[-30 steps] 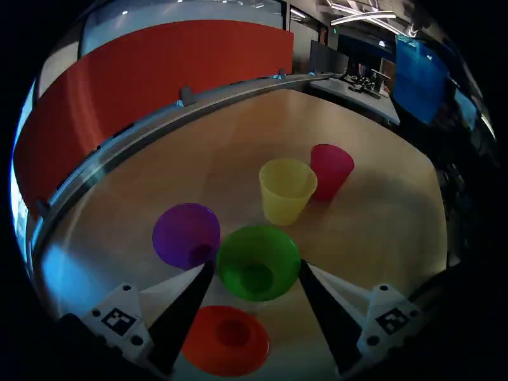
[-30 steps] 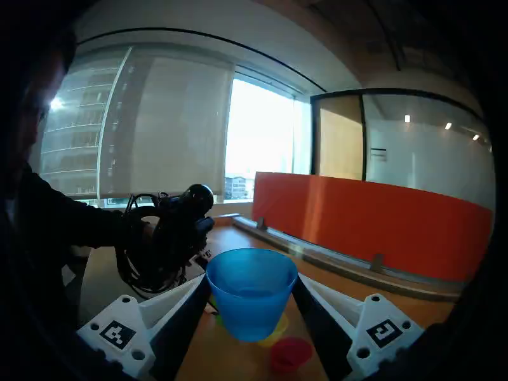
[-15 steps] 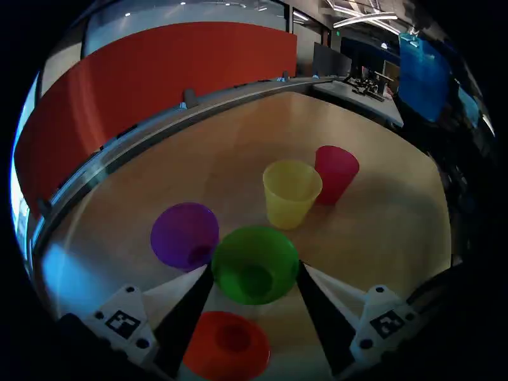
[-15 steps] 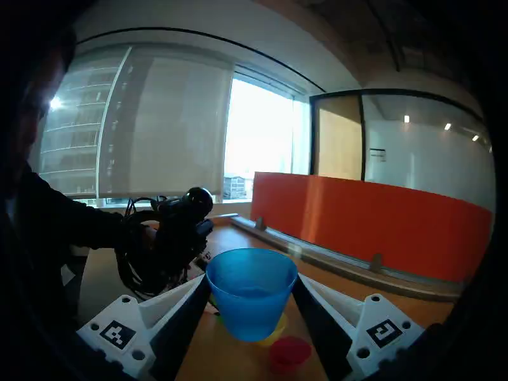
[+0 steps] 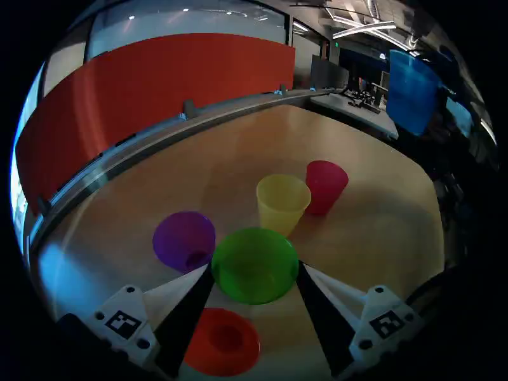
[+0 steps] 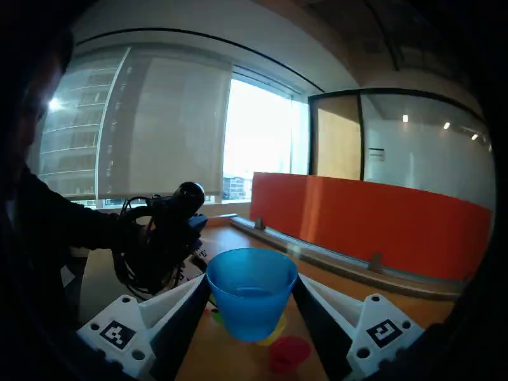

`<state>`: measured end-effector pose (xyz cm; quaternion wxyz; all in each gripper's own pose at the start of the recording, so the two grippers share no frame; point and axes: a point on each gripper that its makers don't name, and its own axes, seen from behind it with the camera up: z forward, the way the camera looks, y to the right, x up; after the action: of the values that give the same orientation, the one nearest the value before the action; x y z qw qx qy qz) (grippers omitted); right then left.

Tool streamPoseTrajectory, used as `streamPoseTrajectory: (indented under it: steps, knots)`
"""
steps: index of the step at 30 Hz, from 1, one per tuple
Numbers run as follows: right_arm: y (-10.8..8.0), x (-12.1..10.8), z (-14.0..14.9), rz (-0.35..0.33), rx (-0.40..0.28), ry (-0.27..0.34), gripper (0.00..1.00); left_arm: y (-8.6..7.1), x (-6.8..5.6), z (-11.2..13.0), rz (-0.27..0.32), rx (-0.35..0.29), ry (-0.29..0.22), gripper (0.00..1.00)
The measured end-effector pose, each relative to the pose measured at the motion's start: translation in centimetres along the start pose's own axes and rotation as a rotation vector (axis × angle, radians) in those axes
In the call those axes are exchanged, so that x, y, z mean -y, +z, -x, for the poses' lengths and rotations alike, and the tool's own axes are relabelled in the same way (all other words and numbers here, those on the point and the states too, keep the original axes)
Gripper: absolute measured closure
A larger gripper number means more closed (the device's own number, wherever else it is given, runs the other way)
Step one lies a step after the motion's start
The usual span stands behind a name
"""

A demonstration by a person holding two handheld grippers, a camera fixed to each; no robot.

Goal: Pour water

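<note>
**While 2 Cups Are Held, 4 Stand on the Bench**

Where the left gripper view looks down, the left hand-held gripper point(image 5: 253, 269) has its 2 fingers pressed against opposite sides of a green cup point(image 5: 255, 257). On the pale wooden bench point(image 5: 381, 222) stand 4 more cups. A purple cup point(image 5: 184, 240) is just left of the green one and an orange cup point(image 5: 222, 340) lies nearest the camera. A yellow cup point(image 5: 282, 202) stands farther off with a red cup point(image 5: 326, 184) close beside it. A metal rail point(image 5: 159, 136) runs along the bench's far edge, below a long red partition point(image 5: 159, 79). Desks and ceiling lights fill the dim room beyond.

The right hand-held gripper point(image 6: 250, 279) is clamped on a blue cup point(image 6: 251, 311), upright, with water point(image 6: 252, 293) visible inside. This cup is raised above the yellow and red cups. Behind it, a dark sleeve point(image 6: 63, 228) leads to the left hand-held gripper. A bright window point(image 6: 260, 140) has a blind point(image 6: 165, 127) drawn over its left part.
</note>
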<state>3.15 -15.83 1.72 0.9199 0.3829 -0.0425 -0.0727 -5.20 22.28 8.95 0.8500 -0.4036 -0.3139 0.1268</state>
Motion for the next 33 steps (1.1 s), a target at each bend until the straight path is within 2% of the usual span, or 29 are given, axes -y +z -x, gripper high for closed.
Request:
streamPoseTrajectory:
  steps: [5, 20, 29, 33]
  knots:
    - [-0.1, 0.3, -0.2, -0.003, -0.001, 0.000, 0.10, -1.4, -0.1, -1.1, -0.006, -0.050, -0.006, 0.11]
    - [0.0, 0.0, -0.5, 0.009, 0.002, 0.011, 0.10, -6.3, 0.3, -5.0, -0.043, -0.268, -0.017, 0.11]
    - [0.1, 0.2, -0.9, 0.011, 0.004, 0.007, 0.10, -9.4, 0.3, -7.6, -0.055, -0.425, 0.002, 0.11]
    - [0.2, 0.3, -1.0, 0.011, 0.006, 0.005, 0.10, -10.8, -0.2, -8.6, -0.051, -0.488, 0.016, 0.10]
